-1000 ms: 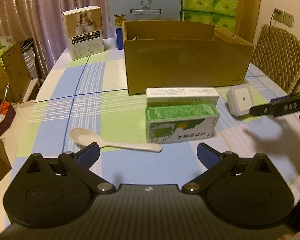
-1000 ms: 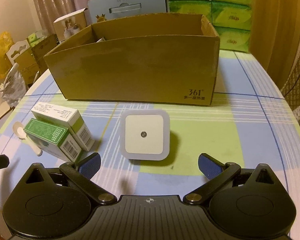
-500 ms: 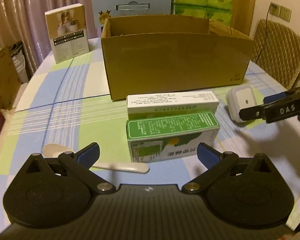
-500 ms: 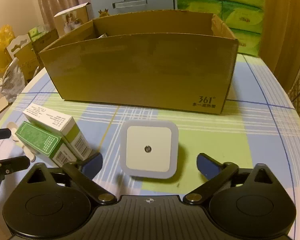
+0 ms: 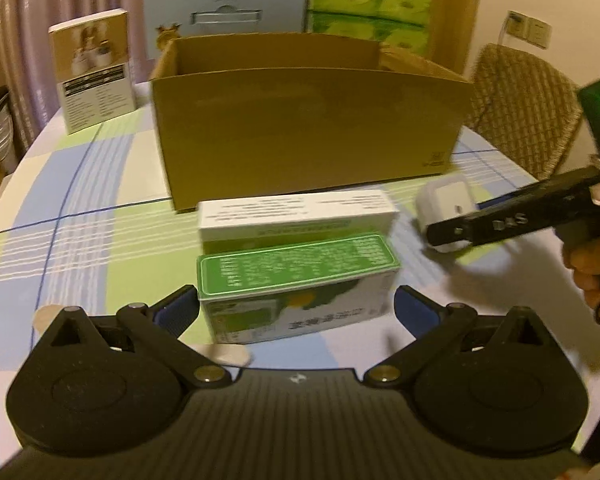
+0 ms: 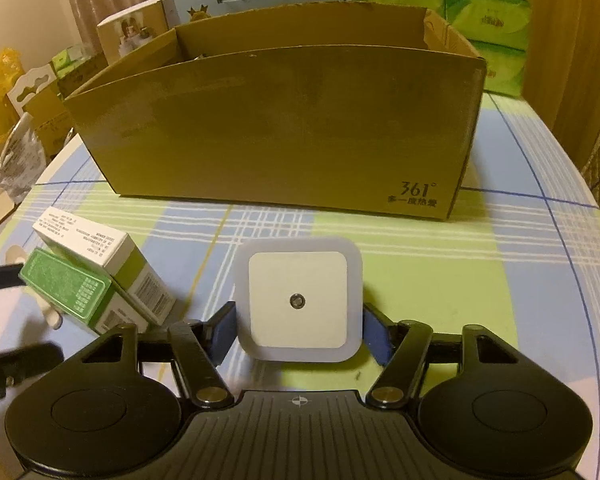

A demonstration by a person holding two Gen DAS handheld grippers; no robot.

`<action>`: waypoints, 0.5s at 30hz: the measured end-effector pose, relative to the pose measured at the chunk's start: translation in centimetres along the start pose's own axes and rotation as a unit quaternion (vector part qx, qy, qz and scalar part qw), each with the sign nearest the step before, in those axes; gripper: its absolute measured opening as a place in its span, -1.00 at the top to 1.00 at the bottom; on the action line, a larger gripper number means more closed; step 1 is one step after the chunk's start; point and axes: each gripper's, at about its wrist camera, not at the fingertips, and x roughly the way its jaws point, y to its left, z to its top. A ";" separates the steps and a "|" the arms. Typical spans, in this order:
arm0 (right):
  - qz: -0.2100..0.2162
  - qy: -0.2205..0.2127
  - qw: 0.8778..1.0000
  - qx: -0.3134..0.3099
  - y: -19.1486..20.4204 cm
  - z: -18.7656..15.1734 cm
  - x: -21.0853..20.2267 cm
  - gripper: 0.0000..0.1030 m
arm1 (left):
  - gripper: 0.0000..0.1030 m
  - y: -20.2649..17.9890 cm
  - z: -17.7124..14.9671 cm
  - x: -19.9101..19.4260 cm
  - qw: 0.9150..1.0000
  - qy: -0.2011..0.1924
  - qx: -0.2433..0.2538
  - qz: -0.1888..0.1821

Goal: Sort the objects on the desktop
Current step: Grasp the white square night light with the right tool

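In the left wrist view my left gripper (image 5: pixel 296 308) is open, one finger on each side of a green medicine box (image 5: pixel 298 280) that lies on the table. A white and green box (image 5: pixel 296 214) lies just behind it. A white spoon (image 5: pixel 220 354) is mostly hidden under the gripper. In the right wrist view my right gripper (image 6: pixel 298 332) has closed on a white square night light (image 6: pixel 298 300), both blue pads against its sides. The night light also shows in the left wrist view (image 5: pixel 446 200). The open cardboard box (image 6: pixel 276 132) stands behind.
A checked tablecloth (image 6: pixel 440 280) covers the table. Behind the cardboard box are a blue carton (image 5: pixel 224 20), green tissue packs (image 6: pixel 488 16) and a brown product box (image 5: pixel 92 72). A wicker chair (image 5: pixel 524 108) stands at the right. More boxes and bags stand off the table's left.
My right gripper moved forward and closed on the night light. My left gripper moved forward so the green box is between its open fingers.
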 end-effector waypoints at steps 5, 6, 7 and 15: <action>-0.001 -0.001 1.000 0.014 -0.4 -0.3 -0.8 -0.21 | -0.97 -1.2 -0.6 -0.7 1.000 0.002 0.010 -0.026; -0.001 -0.001 1.000 0.016 -0.5 -0.4 -0.9 -0.21 | -0.97 -1.4 -0.7 -0.9 0.999 0.003 0.009 -0.033; -0.002 0.000 1.000 0.018 -0.5 -0.5 -1.1 -0.21 | -0.97 -1.6 -0.8 -1.0 0.999 0.003 0.008 -0.041; -0.011 -0.002 0.999 0.037 -1.2 -1.6 -3.1 -0.21 | -0.97 -4.0 -1.8 -2.5 0.997 -0.012 0.058 -0.054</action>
